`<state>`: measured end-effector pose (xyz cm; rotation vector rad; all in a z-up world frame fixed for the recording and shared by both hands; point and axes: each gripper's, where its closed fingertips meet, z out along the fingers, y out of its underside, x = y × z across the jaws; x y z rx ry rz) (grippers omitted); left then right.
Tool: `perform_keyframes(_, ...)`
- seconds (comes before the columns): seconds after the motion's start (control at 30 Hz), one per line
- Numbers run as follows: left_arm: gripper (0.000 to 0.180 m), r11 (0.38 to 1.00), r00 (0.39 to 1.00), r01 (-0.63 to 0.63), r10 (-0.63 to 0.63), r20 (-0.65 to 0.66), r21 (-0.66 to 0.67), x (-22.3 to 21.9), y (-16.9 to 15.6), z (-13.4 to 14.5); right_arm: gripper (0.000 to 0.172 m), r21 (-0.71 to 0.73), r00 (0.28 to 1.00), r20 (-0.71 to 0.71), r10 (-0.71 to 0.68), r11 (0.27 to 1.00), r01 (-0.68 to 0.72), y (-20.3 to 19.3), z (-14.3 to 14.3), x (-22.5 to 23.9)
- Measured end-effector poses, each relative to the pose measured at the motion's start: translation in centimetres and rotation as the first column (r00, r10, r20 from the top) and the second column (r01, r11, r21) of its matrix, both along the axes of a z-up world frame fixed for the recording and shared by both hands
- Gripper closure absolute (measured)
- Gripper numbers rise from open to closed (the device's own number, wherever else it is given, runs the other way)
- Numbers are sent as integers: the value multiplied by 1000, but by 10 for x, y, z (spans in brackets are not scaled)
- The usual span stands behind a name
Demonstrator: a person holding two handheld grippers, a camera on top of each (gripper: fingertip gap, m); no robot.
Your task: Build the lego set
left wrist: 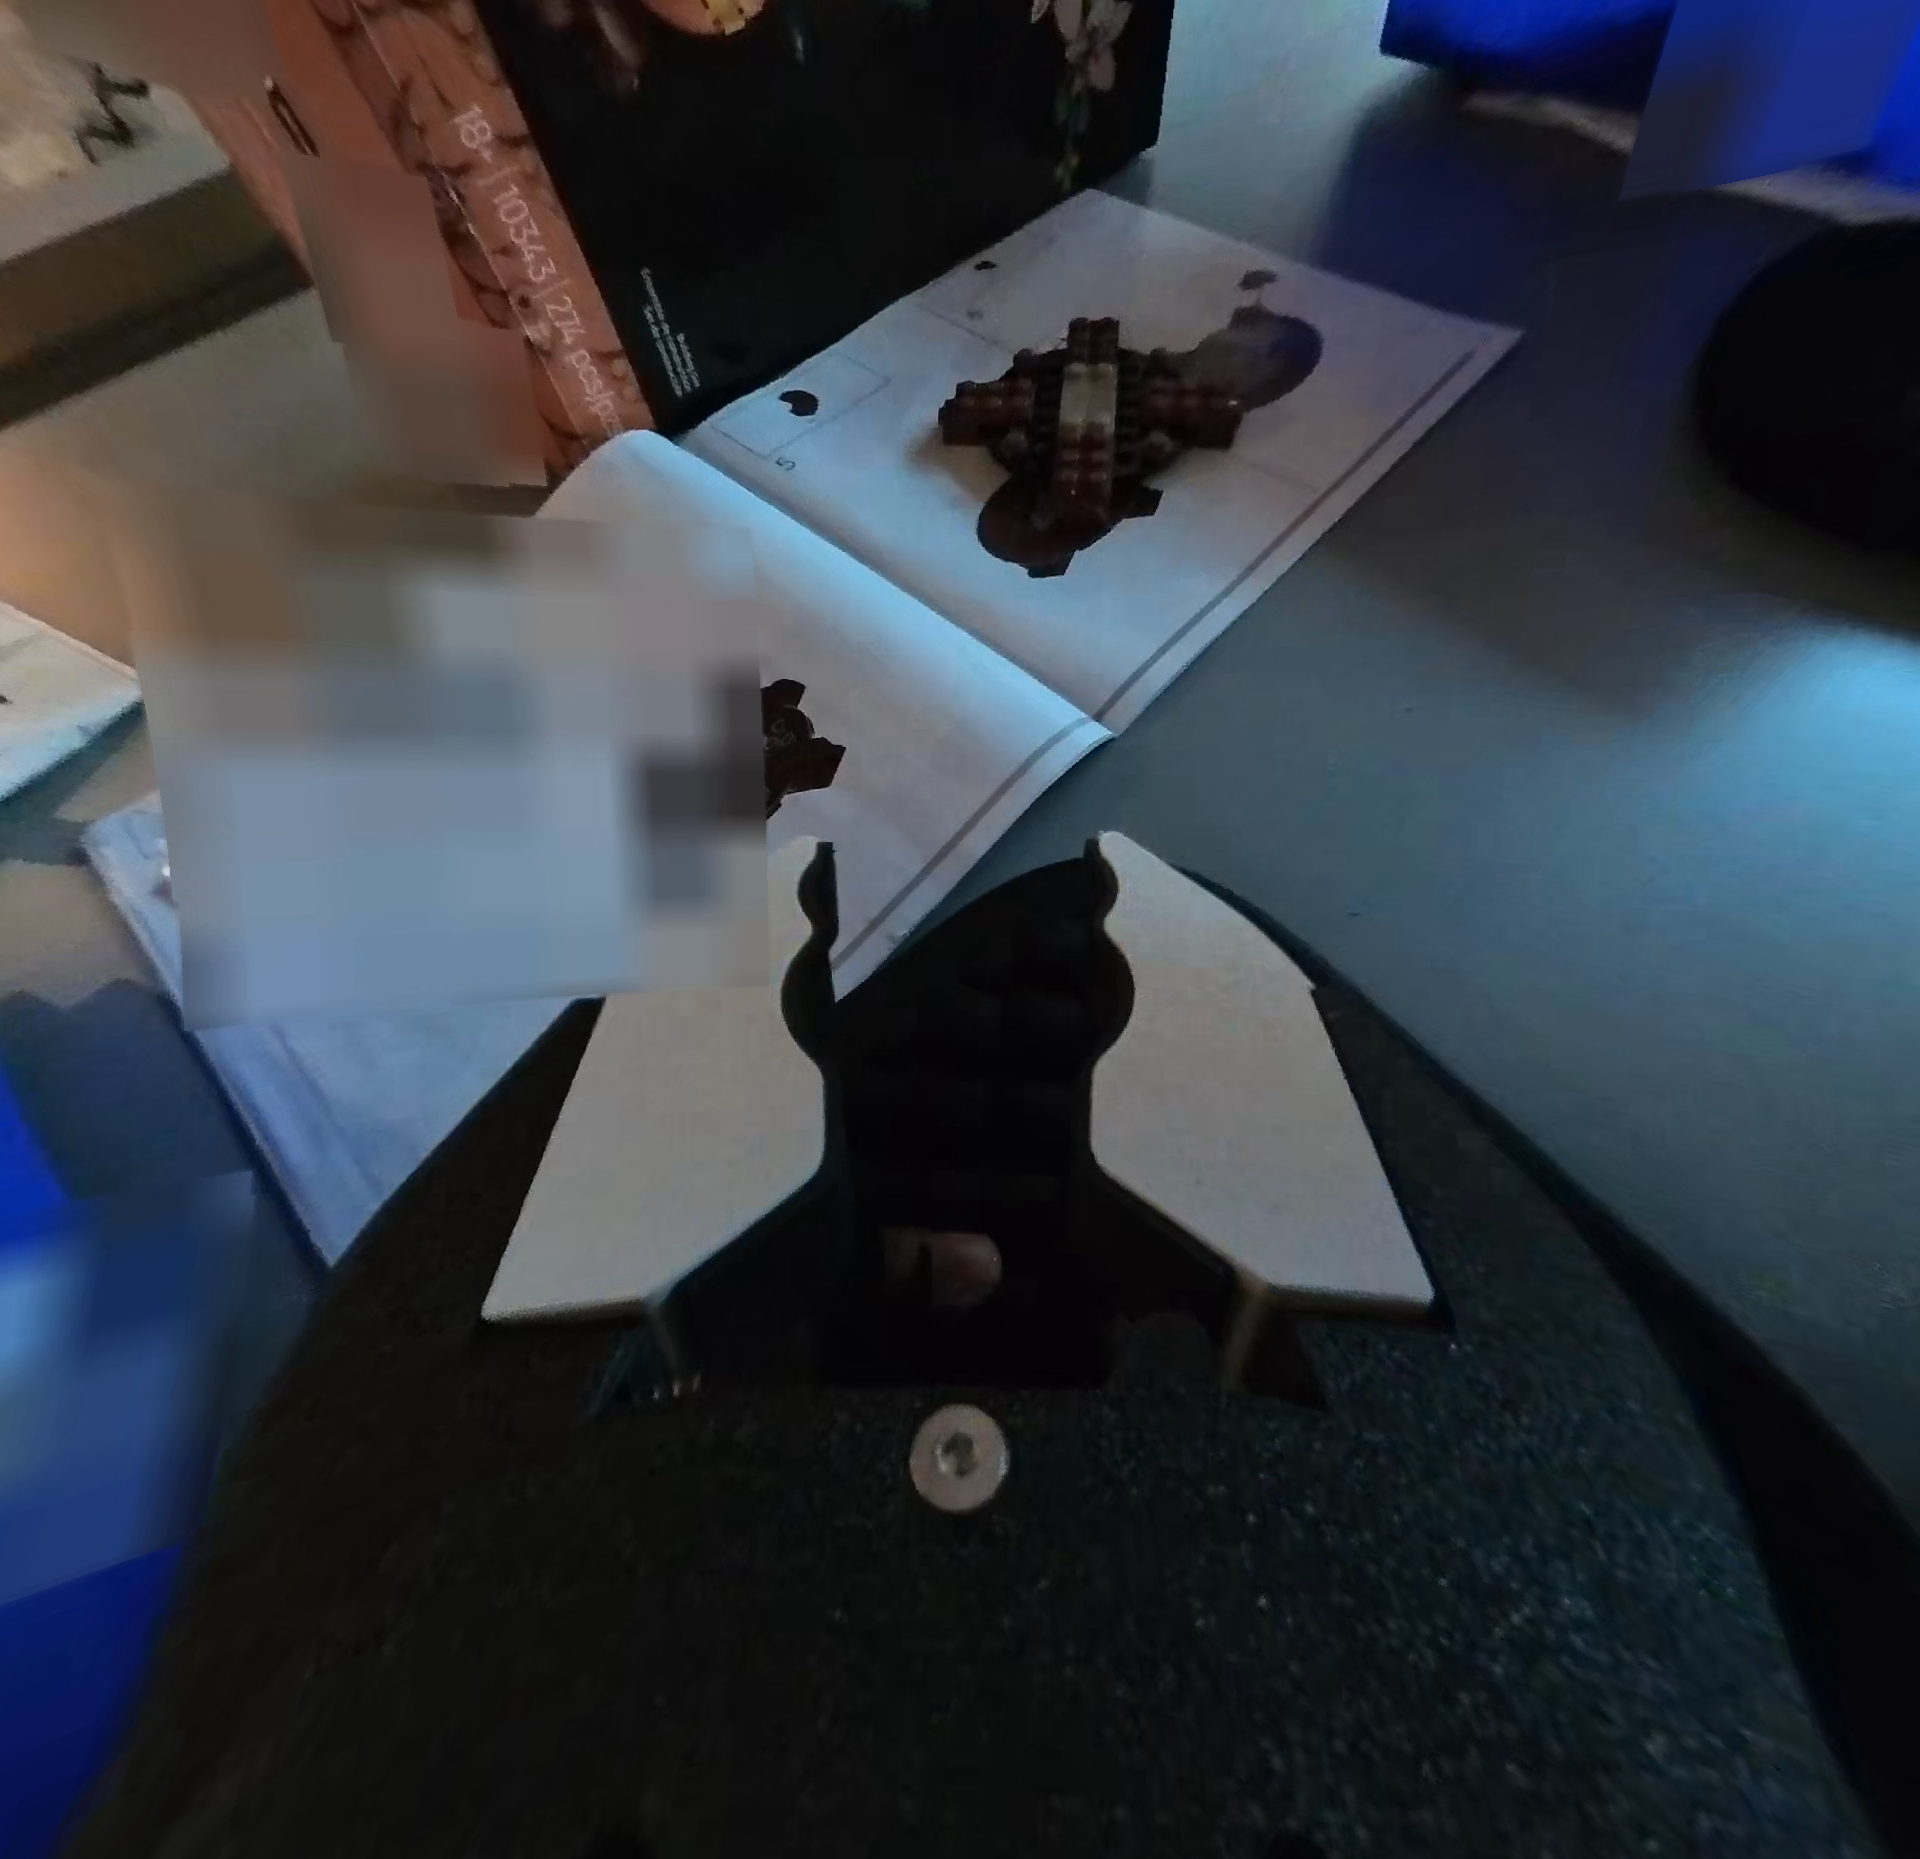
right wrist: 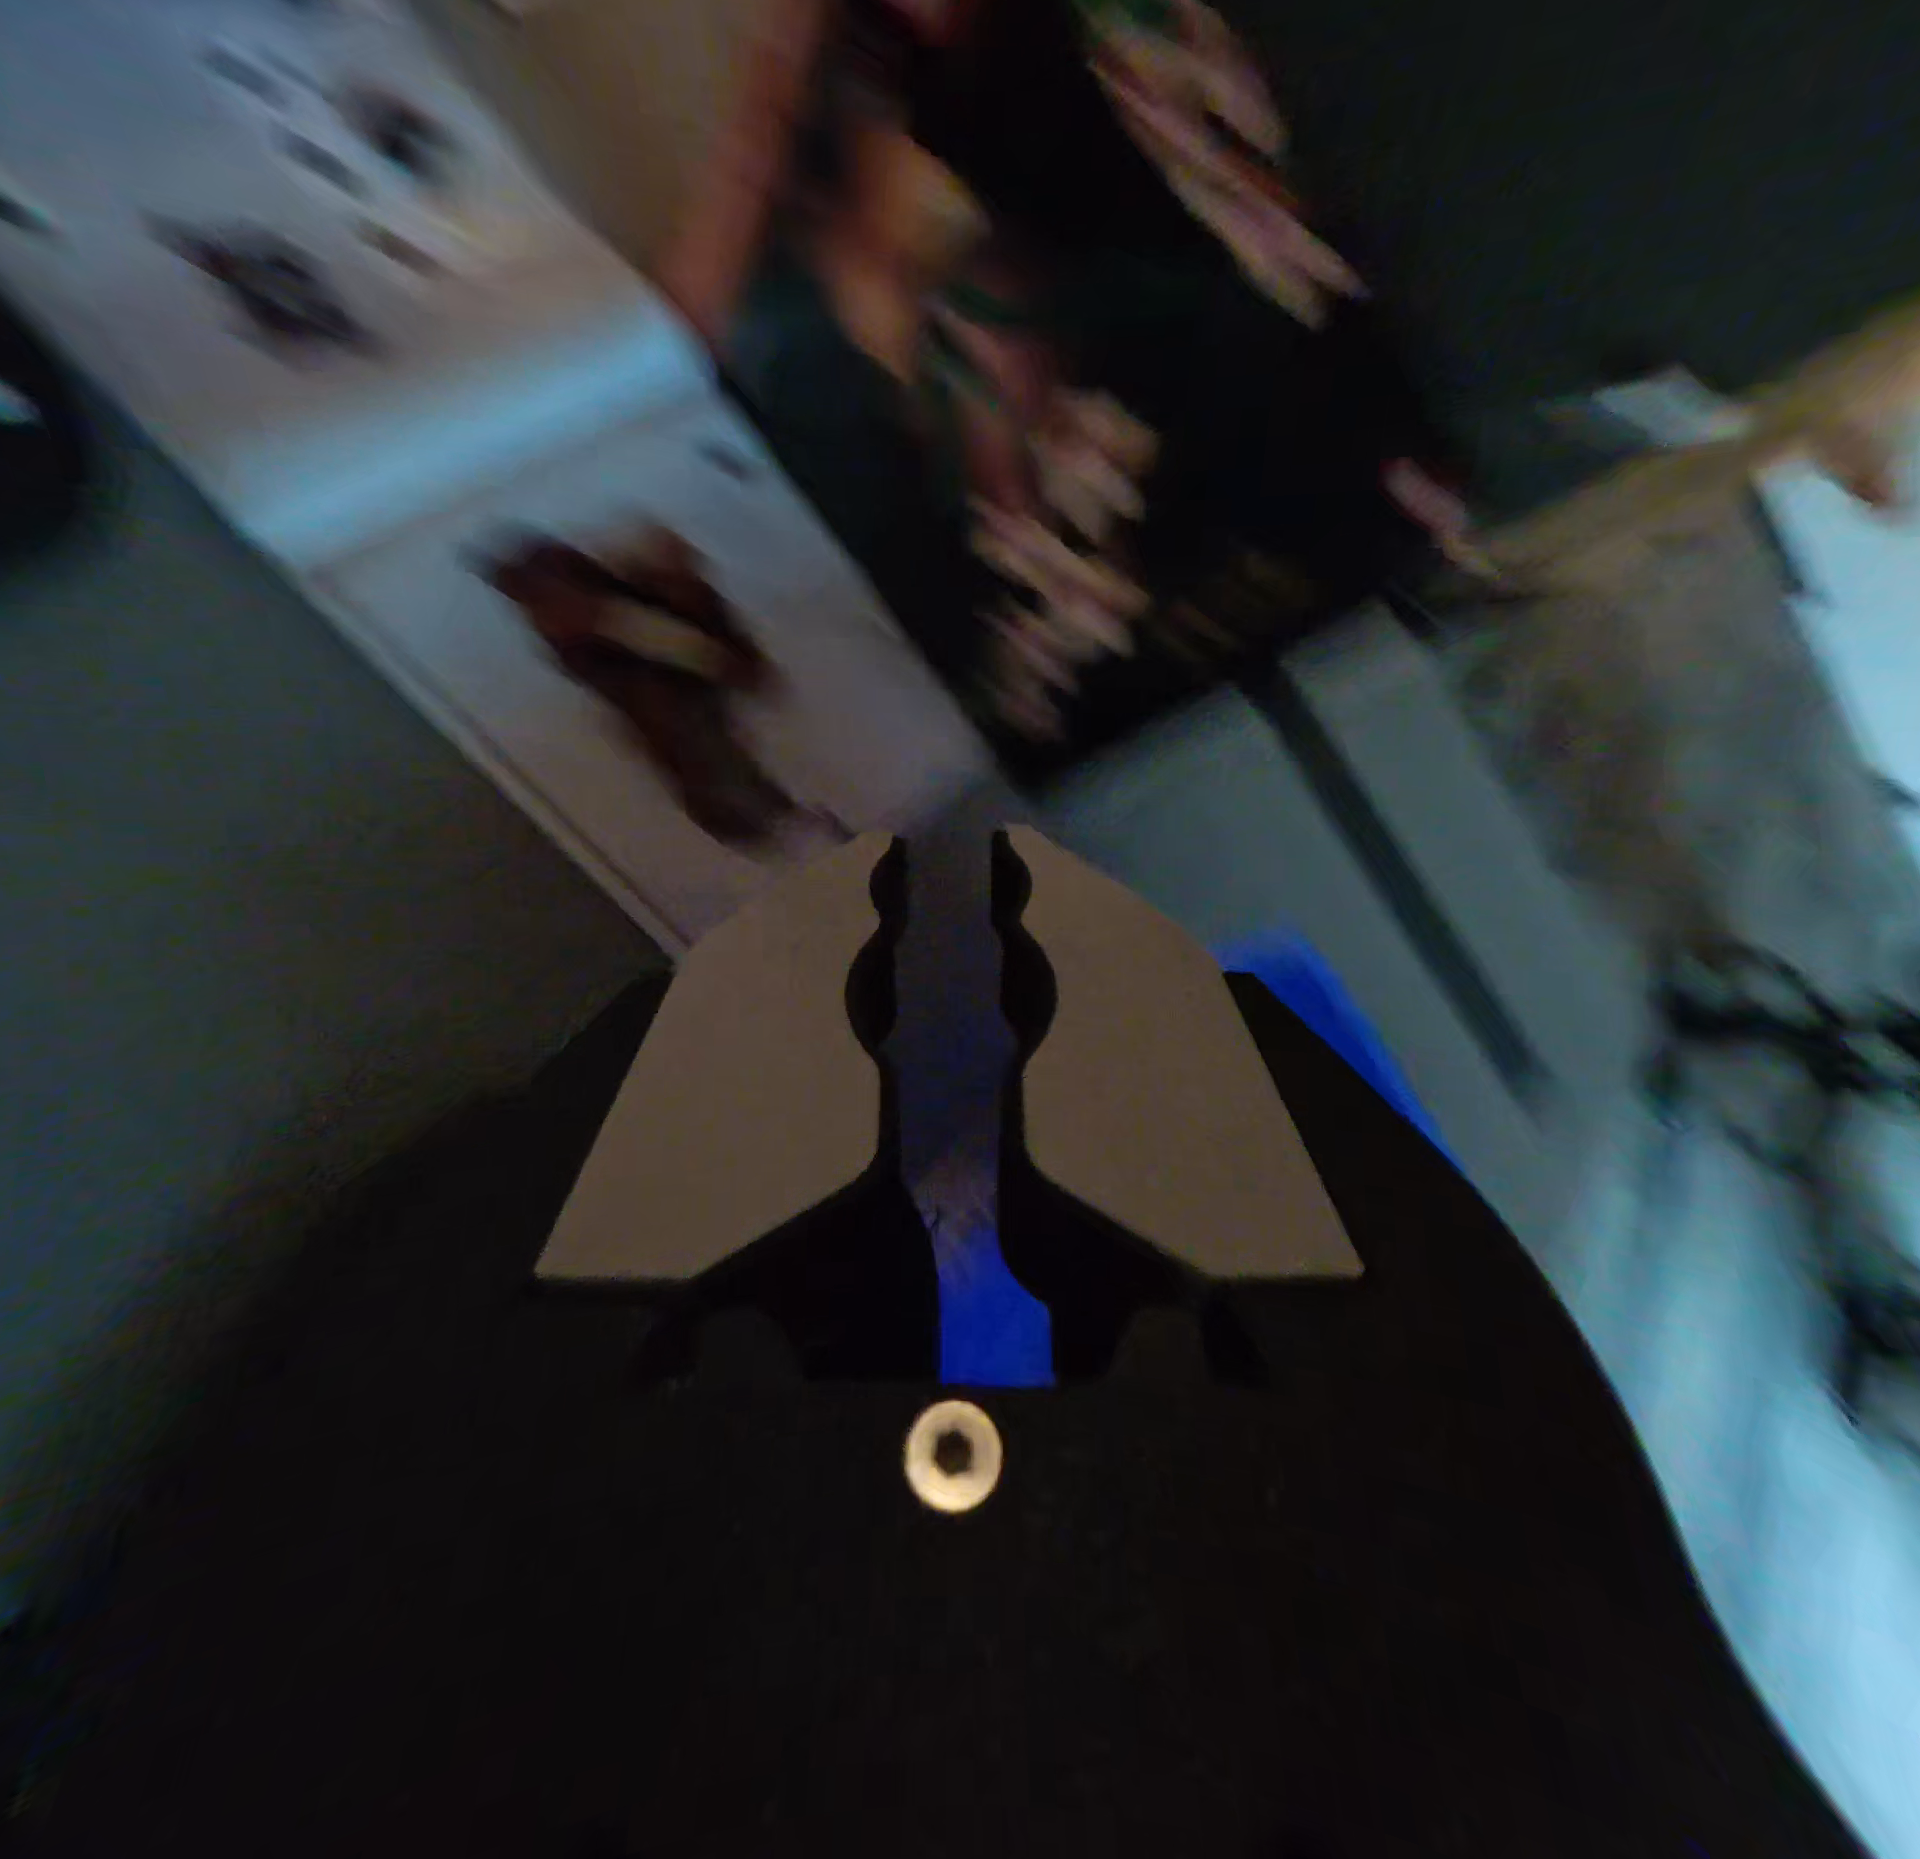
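Left tool point(left wrist: 958, 848) clamps a dark brown studded brick piece point(left wrist: 997, 988) above the open white instruction booklet point(left wrist: 1039, 614) on the grey surface point(left wrist: 1558, 874). Right tool point(right wrist: 948, 843) stands slightly apart with nothing between its fingers, and its view is blurred.

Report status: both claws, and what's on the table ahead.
Left claw shut on dark brick piece. Right claw slightly open, empty. Brown brick model on open booklet, box behind.

Dim bluish light, right view motion-blurred
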<state>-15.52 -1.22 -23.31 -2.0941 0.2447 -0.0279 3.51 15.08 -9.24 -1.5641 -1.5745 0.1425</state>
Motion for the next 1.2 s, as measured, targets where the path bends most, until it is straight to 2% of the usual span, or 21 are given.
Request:
perform_keyframes(0.1, 136, 1000, 999, 2, -3, -33, -18, 1, 0, -3, 159, 40, 986, 38, -161, 986, 159, 36, 22, 79)
perform_keyframes(0.17, 135, 999, 999, -2, 0, -45, -32, 0, 0, -5, 159, -2, 974, 44, -221, 975, 221, 48, 22, 123)
perform_keyframes(0.33, 131, 999, 998, 8, -10, -67, -33, 2, 0, -6, 158, -125, 952, 93, -292, 945, 302, 63, -17, 206)
perform_keyframes(0.47, 131, 999, 996, 18, -21, -85, -29, 3, 0, -5, 158, -284, 944, 30, -329, 903, 324, 58, -53, 234)
perform_keyframes(0.53, 133, 999, 995, 13, -16, -94, -37, 3, 0, -7, 157, -312, 938, 21, -346, 889, 335, 54, -71, 245)
perform_keyframes(0.7, 135, 998, 996, 10, -16, -88, -64, 2, 1, -10, 156, -433, 949, -2, -316, 856, 284, 43, -108, 244)
perform_keyframes(0.97, 134, 996, 998, 15, -20, -68, -84, 2, 1, -12, 156, -450, 996, 53, -76, 888, 92, 58, -115, 198)
perform_keyframes(1.2, 135, 995, 998, 4, -10, -60, -96, 1, 1, -14, 157, -571, 992, 104, 77, 821, -4, 45, -142, 176)
